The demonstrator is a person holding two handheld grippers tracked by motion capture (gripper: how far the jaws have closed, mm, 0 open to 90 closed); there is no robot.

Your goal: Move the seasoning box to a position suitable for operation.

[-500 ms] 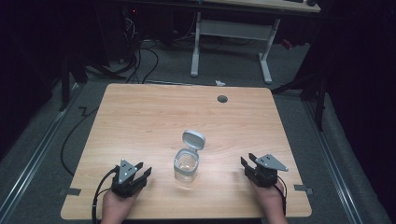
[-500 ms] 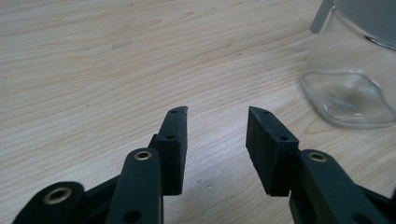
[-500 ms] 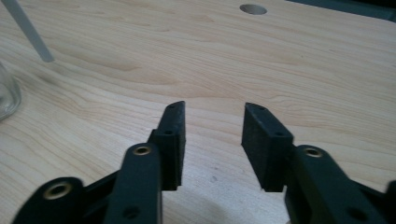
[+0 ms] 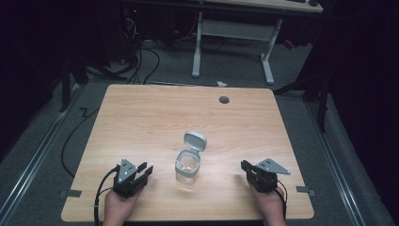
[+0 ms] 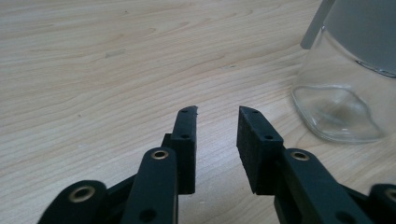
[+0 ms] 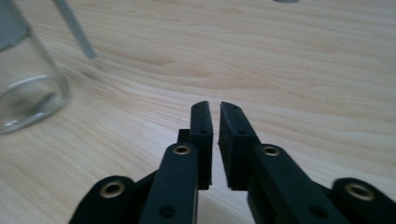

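Note:
A clear glass jar (image 4: 188,165) stands on the wooden table (image 4: 155,117) near its front middle, with its grey hinged lid (image 4: 195,141) flipped up behind it. My left gripper (image 4: 145,169) rests low at the jar's left, a short way off, jaws parted and empty. In the left gripper view the left gripper (image 5: 217,112) points past the jar (image 5: 345,93), which sits to the right. My right gripper (image 4: 244,165) lies to the jar's right, farther off. In the right gripper view the right gripper (image 6: 215,106) has only a slit between its jaws, and the jar (image 6: 23,88) is at far left.
A round grey cable hole (image 4: 224,100) sits near the table's far edge. Beyond the table are a white desk frame (image 4: 230,33) and cables (image 4: 141,52) on the dark floor. Bare wood stretches behind the jar.

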